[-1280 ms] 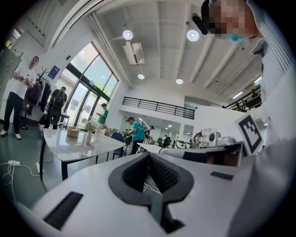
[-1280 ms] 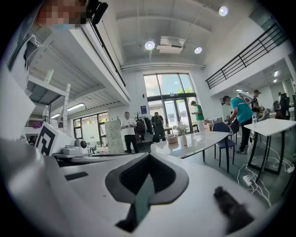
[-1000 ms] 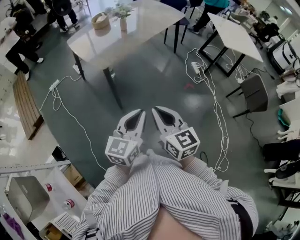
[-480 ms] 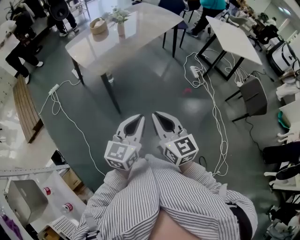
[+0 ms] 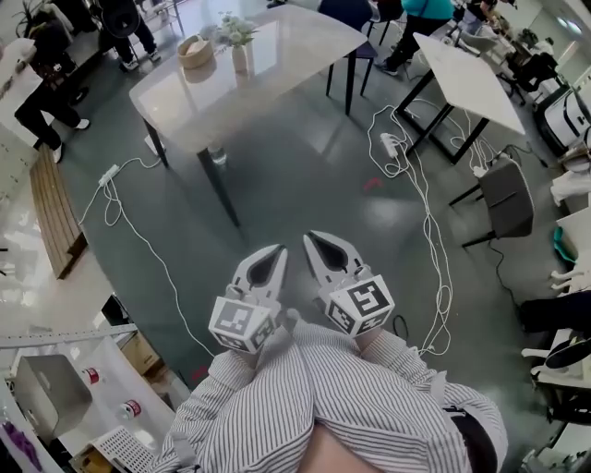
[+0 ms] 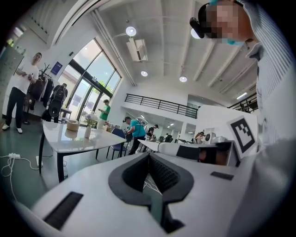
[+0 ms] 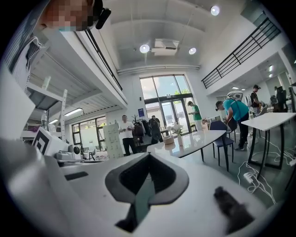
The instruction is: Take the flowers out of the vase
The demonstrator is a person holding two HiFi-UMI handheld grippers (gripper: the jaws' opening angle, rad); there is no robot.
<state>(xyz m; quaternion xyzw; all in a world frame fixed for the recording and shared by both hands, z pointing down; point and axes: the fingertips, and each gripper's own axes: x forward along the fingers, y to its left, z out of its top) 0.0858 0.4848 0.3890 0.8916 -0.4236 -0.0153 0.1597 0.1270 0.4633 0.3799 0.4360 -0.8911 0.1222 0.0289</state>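
A small pale vase (image 5: 242, 59) of white flowers (image 5: 235, 28) stands on the far end of a long white table (image 5: 268, 69), well beyond both grippers. It also shows far off in the left gripper view, vase (image 6: 87, 132), and in the right gripper view, flowers (image 7: 175, 128). My left gripper (image 5: 279, 248) and right gripper (image 5: 309, 239) hang side by side over the grey floor, close to the striped shirt. Both are shut, jaws together, with nothing in them. The same shows for the left gripper (image 6: 149, 155) and right gripper (image 7: 149, 156) in their own views.
A round woven basket (image 5: 195, 46) sits beside the vase. White cables (image 5: 420, 199) and a power strip (image 5: 389, 144) trail over the floor. A second white table (image 5: 466, 78), a grey chair (image 5: 506, 189), a wooden bench (image 5: 55, 208) and standing people (image 5: 42, 78) surround the area.
Both grippers sit slightly lower in the head view, still side by side and shut. The table and vase stay far off.
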